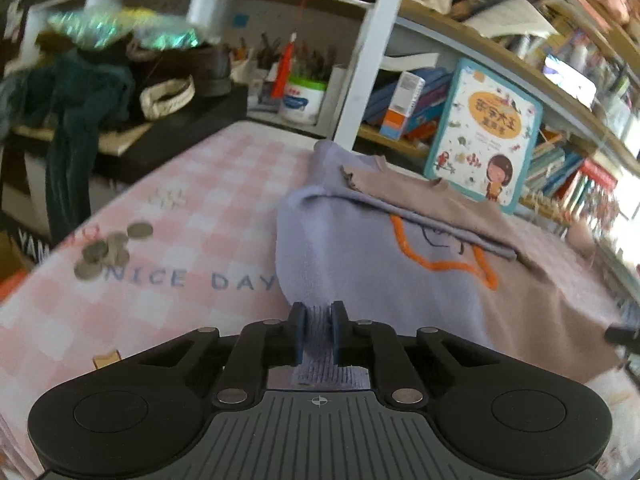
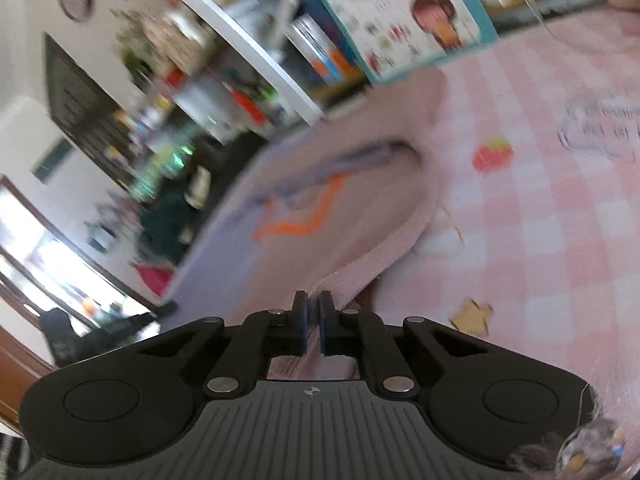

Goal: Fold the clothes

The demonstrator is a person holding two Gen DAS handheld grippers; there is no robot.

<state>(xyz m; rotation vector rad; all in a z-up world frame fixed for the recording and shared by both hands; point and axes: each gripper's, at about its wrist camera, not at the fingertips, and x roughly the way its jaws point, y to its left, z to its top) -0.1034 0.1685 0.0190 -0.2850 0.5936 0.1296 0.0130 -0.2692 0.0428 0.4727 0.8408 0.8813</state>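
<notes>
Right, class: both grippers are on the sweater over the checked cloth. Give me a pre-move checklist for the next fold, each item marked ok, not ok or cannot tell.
1. Left gripper shut on the sweater ribbed hem: ok.
2. Right gripper shut on the pinkish edge: ok.
3. Sweater lying flat: not ok, a layer is already folded over.
4. Coins apart from the sweater: ok.
5. Book out of the fold path: cannot tell.
6. Checked cloth smooth: ok.
</notes>
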